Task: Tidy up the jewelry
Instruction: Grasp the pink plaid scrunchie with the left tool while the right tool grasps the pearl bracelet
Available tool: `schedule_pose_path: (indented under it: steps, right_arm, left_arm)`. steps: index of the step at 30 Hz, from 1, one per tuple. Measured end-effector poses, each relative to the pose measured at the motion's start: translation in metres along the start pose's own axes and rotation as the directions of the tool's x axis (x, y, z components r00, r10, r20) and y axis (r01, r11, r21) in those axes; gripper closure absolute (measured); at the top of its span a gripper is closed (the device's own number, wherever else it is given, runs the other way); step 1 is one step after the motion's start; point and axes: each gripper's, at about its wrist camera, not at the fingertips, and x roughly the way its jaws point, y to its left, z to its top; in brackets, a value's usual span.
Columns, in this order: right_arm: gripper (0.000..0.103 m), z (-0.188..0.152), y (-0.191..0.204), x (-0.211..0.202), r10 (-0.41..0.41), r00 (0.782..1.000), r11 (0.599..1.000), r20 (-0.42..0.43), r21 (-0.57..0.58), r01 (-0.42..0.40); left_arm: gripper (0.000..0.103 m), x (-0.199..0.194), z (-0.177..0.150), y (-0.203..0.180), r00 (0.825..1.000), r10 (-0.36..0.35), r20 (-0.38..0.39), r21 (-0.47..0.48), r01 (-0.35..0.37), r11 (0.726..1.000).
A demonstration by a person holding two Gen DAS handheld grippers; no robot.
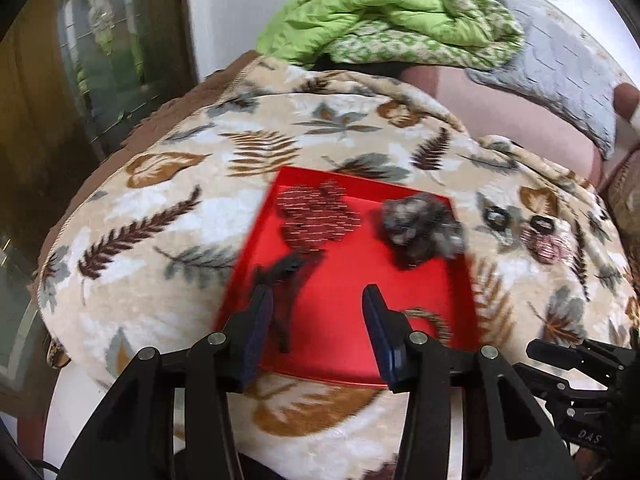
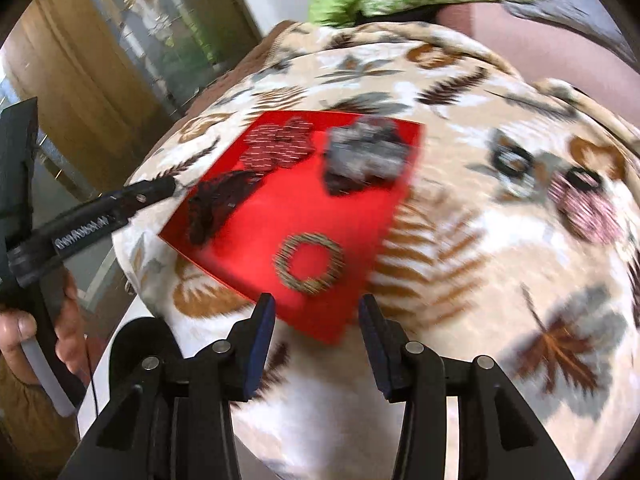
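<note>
A shallow red tray (image 1: 340,340) (image 2: 280,216) lies on a leaf-print blanket. In it are a maroon beaded piece (image 1: 318,216) (image 2: 280,144), a grey fluffy piece (image 1: 420,228) (image 2: 366,152), a dark piece (image 1: 280,276) (image 2: 218,204) and a woven ring (image 2: 309,263). On the blanket to the tray's right lie a black ring (image 1: 495,216) (image 2: 512,164) and a pink piece (image 1: 546,246) (image 2: 588,204) with a second black ring. My left gripper (image 1: 317,294) hangs open over the tray's near part, holding nothing. My right gripper (image 2: 316,302) is open and bare over the tray's near corner.
The leaf-print blanket (image 1: 168,208) covers a rounded surface that drops off at the left and near edges. A green quilt (image 1: 380,12) and a grey cushion (image 1: 560,80) lie behind. A person's hand (image 2: 24,332) holds the left gripper's handle at the left.
</note>
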Motion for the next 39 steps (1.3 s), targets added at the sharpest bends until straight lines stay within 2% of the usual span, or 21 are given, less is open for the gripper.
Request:
schedule_pose_path:
  steps: [4,10,17,22,27,33,36,39]
  right_arm:
    - [0.055,-0.020,-0.046,-0.020,-0.065,0.998,0.995,0.013,0.083,0.063]
    - [0.055,-0.045,-0.128,-0.052,-0.178,0.984,0.958,0.029,0.235,0.167]
    - [0.055,-0.053,-0.191,-0.071,-0.232,0.971,0.913,0.066,0.360,0.193]
    - [0.055,-0.042,-0.225,-0.074,-0.261,0.961,0.890,0.090,0.408,0.204]
    - [0.055,-0.011,-0.261,-0.073,-0.308,0.944,0.871,0.115,0.434,0.232]
    - [0.055,0.024,-0.291,-0.048,-0.282,0.953,0.880,0.112,0.426,0.210]
    - [0.056,0.035,-0.295,-0.031,-0.255,0.962,0.894,0.100,0.404,0.196]
    - [0.063,0.041,-0.299,-0.016,-0.229,0.969,0.903,0.092,0.391,0.176]
  left_arm:
    - [0.057,0.001,0.002,-0.042,0.997,-0.074,-0.025,0.041,0.075,0.996]
    - [0.057,0.014,0.004,-0.110,0.985,-0.157,-0.078,0.103,0.164,0.981]
    - [0.057,0.046,0.010,-0.183,0.960,-0.239,-0.145,0.158,0.261,0.952]
    - [0.057,0.079,0.019,-0.237,0.941,-0.283,-0.186,0.203,0.319,0.926]
    - [0.057,0.125,0.028,-0.284,0.920,-0.308,-0.242,0.198,0.358,0.913]
    - [0.057,0.173,0.038,-0.310,0.903,-0.315,-0.290,0.161,0.371,0.915]
    - [0.057,0.192,0.038,-0.317,0.887,-0.338,-0.315,0.136,0.395,0.909]
    - [0.058,0.199,0.036,-0.320,0.883,-0.351,-0.311,0.123,0.404,0.906]
